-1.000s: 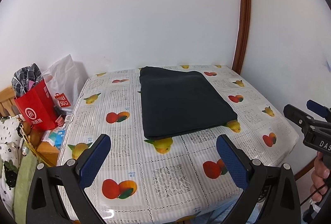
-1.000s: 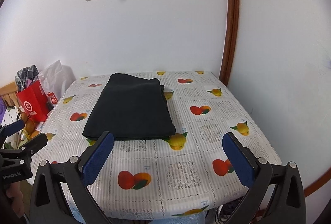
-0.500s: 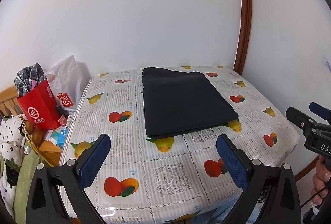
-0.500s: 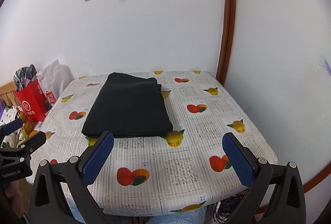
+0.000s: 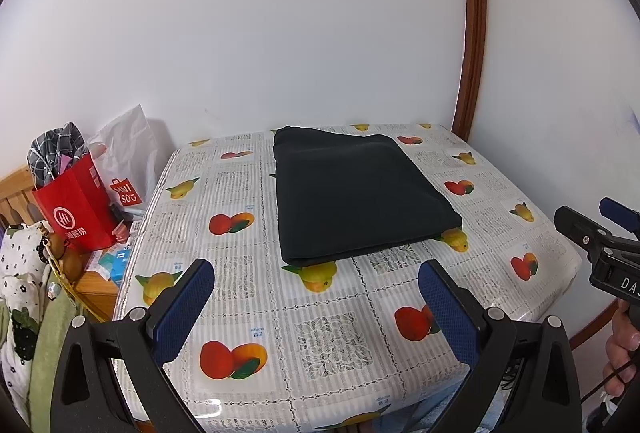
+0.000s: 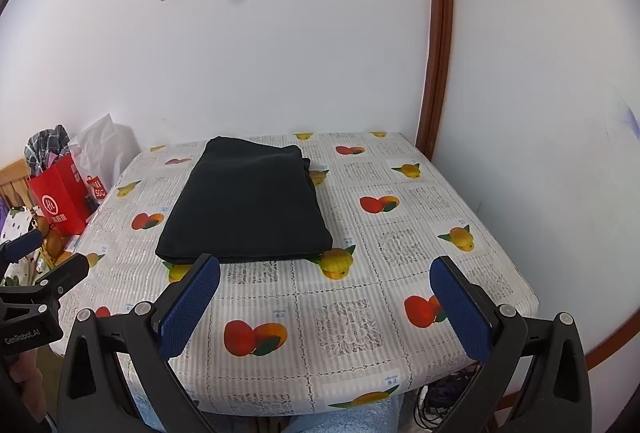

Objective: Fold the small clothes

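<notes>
Cloth of dark color, a folded garment (image 5: 360, 193), lies flat on the table (image 5: 328, 329), on the far half of the fruit-print tablecloth (image 6: 348, 321), with its far edge close to the white wall (image 5: 320, 33). It makes 1 neat rectangle, and its layered edges show at the near side.

In the left wrist view, the left gripper (image 5: 316, 301) is held above the near part of the table with its 2 blue pads (image 5: 184, 309) spread wide, and nothing is between them. The garment is ahead of the fingers, well apart from them, and a little to the right of the middle line between them.

In the right wrist view, the right gripper (image 6: 324, 301) is also wide open and empty. Here the garment is ahead and toward the left finger; its near edge appears just beyond that fingertip in the picture, but the gripper does not touch it.

Each gripper is visible at the edge of the other camera's view. To the left of the table stand a red paper bag (image 5: 76, 209) and a white Miniso bag (image 5: 128, 157).
</notes>
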Motion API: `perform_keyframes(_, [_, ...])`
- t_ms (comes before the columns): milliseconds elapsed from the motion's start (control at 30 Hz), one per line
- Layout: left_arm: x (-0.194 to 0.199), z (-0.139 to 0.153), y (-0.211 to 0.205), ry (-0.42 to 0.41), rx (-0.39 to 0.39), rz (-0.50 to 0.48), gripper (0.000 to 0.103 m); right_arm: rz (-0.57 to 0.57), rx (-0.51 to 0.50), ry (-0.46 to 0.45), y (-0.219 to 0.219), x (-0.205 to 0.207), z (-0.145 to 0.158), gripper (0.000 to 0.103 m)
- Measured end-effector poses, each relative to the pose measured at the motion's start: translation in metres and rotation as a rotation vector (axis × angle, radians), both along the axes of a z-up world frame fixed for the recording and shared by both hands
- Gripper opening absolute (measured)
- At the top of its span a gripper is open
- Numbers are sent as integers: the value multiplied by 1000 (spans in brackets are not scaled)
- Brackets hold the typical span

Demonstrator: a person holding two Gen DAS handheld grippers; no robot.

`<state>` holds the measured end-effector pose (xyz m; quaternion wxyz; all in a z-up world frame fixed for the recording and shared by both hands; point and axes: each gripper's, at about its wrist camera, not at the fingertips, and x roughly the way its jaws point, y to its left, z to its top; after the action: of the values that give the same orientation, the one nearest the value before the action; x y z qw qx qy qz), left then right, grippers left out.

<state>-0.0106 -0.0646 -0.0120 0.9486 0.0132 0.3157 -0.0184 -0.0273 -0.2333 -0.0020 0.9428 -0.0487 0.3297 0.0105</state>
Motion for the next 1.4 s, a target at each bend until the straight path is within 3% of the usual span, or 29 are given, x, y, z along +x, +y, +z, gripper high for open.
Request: perform_keyframes(1400, [0, -2, 4, 5, -2, -9, 103, -9, -9, 0, 3, 1, -4, 103])
